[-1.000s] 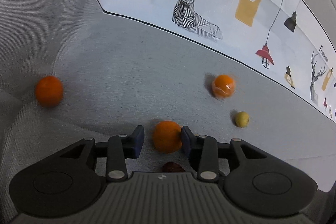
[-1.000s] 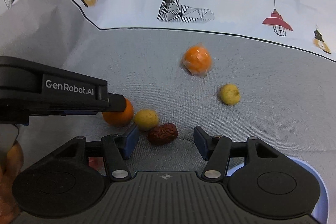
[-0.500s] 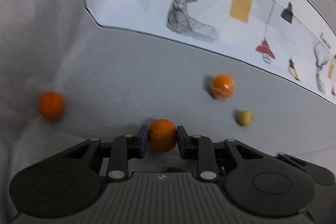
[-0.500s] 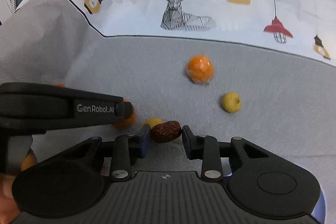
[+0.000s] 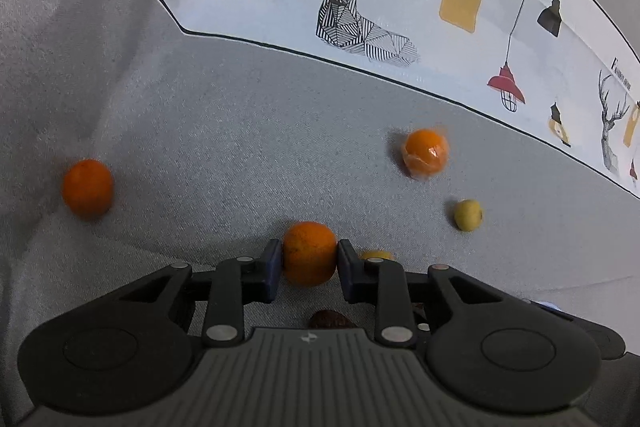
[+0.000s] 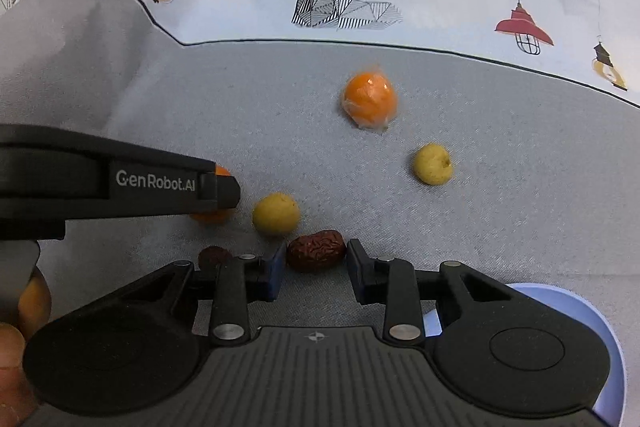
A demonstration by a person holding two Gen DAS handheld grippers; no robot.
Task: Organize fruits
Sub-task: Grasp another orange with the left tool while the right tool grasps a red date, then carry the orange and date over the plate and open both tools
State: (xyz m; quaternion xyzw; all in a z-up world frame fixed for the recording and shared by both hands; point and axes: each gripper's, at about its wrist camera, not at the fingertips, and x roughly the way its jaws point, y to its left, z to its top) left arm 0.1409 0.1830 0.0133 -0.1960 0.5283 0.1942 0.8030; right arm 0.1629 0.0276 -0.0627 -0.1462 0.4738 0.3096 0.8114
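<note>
Gripping stage of the sorting, both grabs made, lifting not yet begun.

Left gripper (image 5: 310,265) pinching an orange (image 5: 309,253), pads touching both its sides, fruit sitting on the grey cloth (image 5: 260,131). Jaws closing in during the past second, then settling on the peel.

Right gripper (image 6: 316,265) pinching a red date (image 6: 317,250) lengthwise, left pad pressing its end, right pad at the other end with contact there less plain. Jaws likewise narrowing sharply over the last second and now holding steady around it.

Lying loose on the cloth: a yellow fruit (image 6: 276,213) just beside the date, a second date (image 6: 214,255) near the right gripper's left finger, another yellow fruit (image 6: 433,163) farther off, a wrapped orange (image 6: 370,101) beyond, a third orange (image 5: 87,187) well apart to the left. Blue bowl (image 6: 576,311) peeking out at the lower right, behind the right gripper's body.

Probably calling next for raising both fruits straight off the cloth, keeping the squeeze gentle on the soft date, avoiding nudging the yellow fruit beside it, then carrying each to its place; the bowl looking a likely target, though no second container showing.
</note>
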